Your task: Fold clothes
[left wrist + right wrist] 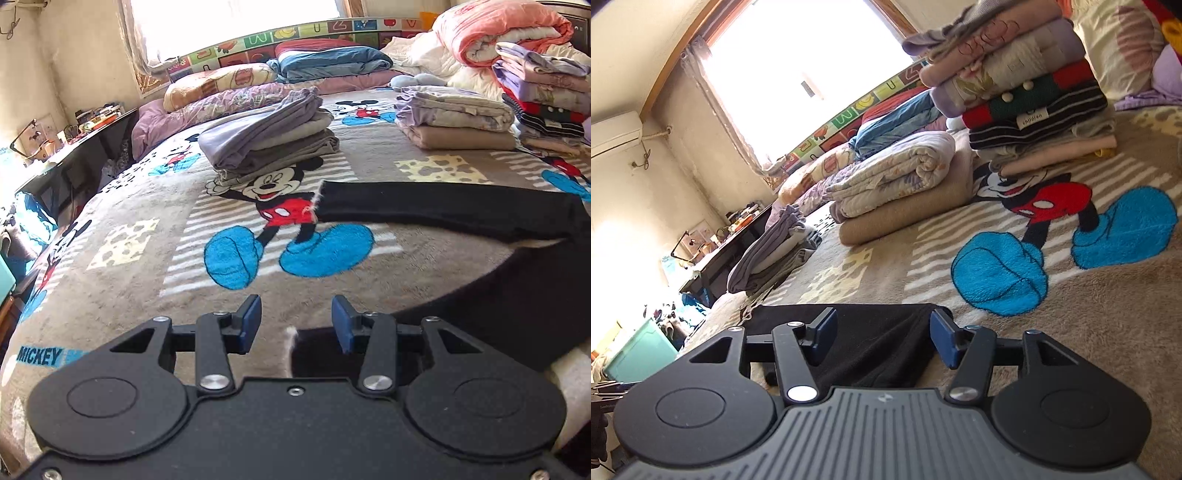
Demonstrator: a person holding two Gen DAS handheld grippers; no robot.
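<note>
Black garment (461, 210) lies flat on the bed blanket (110, 295). Left gripper (296, 325) and right gripper (882, 341): jaws apart, holding nothing.

L tool (296, 324), R tool (883, 339) prob. agape.

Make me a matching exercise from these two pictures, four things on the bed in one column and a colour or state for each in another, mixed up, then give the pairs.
1. black garment
2. left gripper
3. cartoon mouse shoes
4. tall clothes pile

A. blue
B. open, holding nothing
C. folded and stacked
D. spread out, not yet folded

Pairs: 1-D, 2-B, 3-A, 4-C
</note>
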